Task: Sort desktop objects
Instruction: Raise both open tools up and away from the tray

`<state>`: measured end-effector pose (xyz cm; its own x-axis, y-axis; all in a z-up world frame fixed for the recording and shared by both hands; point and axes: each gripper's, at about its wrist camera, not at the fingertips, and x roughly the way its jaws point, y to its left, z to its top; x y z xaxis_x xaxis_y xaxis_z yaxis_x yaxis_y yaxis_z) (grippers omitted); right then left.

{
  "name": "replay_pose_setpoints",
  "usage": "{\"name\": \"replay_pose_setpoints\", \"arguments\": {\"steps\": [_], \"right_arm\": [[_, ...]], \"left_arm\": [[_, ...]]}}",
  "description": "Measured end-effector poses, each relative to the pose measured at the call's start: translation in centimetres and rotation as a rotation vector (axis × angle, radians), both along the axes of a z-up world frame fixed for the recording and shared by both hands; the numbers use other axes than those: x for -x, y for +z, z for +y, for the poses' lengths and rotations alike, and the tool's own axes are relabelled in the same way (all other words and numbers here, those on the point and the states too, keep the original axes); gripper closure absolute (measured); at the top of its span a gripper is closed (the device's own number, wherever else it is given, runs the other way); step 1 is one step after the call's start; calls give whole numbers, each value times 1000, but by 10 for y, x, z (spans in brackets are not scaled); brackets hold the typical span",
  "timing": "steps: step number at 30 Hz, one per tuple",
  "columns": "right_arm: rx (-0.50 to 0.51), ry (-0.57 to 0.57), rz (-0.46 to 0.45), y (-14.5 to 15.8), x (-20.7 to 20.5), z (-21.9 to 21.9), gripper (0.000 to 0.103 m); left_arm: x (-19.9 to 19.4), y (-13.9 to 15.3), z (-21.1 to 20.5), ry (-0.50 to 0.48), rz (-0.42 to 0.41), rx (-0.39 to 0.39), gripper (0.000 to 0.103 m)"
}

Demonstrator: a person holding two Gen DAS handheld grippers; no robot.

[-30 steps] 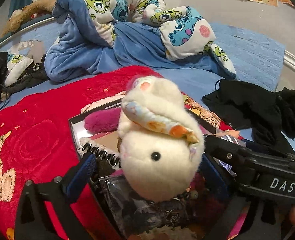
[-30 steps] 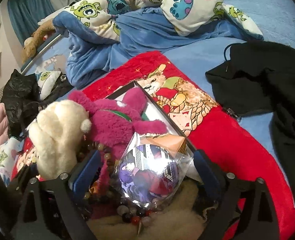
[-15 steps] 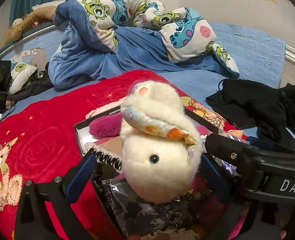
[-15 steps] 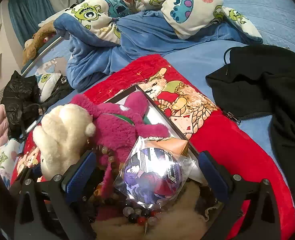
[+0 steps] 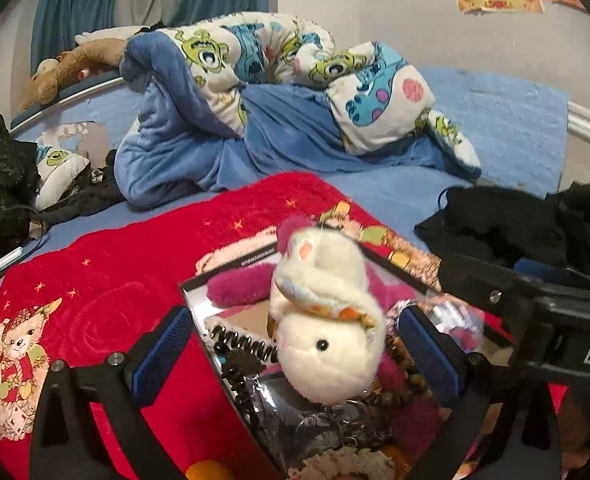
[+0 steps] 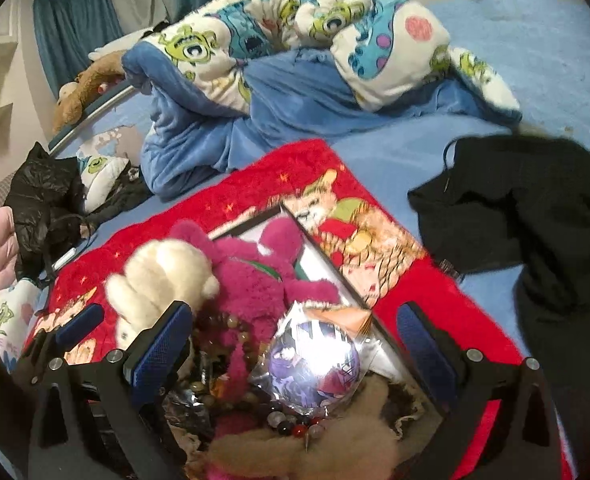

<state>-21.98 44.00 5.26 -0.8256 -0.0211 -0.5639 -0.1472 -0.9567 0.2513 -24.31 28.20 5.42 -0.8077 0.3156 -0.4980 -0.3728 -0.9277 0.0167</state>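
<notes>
Plush toy (image 5: 327, 344), cream with one black eye and a patterned ear flap, is seen between the blue pads of the left gripper (image 5: 299, 352). Gaps are visible on both sides of it, so the jaws are spread wide and no grip is shown. It is set over the tray (image 5: 231, 368), which is laid on a red blanket (image 5: 107, 280). Behind it in the tray a magenta plush (image 6: 263, 280) is laid, and a black coil (image 5: 247, 346) is seen at its lower left.

From the right wrist view, the cream toy (image 6: 163, 276) is placed beyond the left pad of the right gripper (image 6: 299, 352), outside its jaws. Those jaws have just been opening and are now spread fully; a wrapped ball (image 6: 315, 364) with a purple print is seen between them, touched by neither pad. Beads (image 6: 231, 332) are heaped beside the ball. Black clothes (image 6: 527, 216) are left on the blue sheet to the right, well apart from the tray.
</notes>
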Motion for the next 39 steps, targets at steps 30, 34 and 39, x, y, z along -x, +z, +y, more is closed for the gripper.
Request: {"name": "replay_pose_setpoints", "arguments": {"steps": [30, 34, 39], "right_arm": [[-257, -1, 286, 78, -287, -110, 0], [-264, 17, 313, 46, -306, -136, 0], [-204, -12, 367, 3, -327, -144, 0]], "left_arm": [[-304, 69, -96, 123, 167, 66, 0], [-323, 32, -132, 158, 125, 10, 0], [-314, -5, -158, 206, 57, -10, 0]]}}
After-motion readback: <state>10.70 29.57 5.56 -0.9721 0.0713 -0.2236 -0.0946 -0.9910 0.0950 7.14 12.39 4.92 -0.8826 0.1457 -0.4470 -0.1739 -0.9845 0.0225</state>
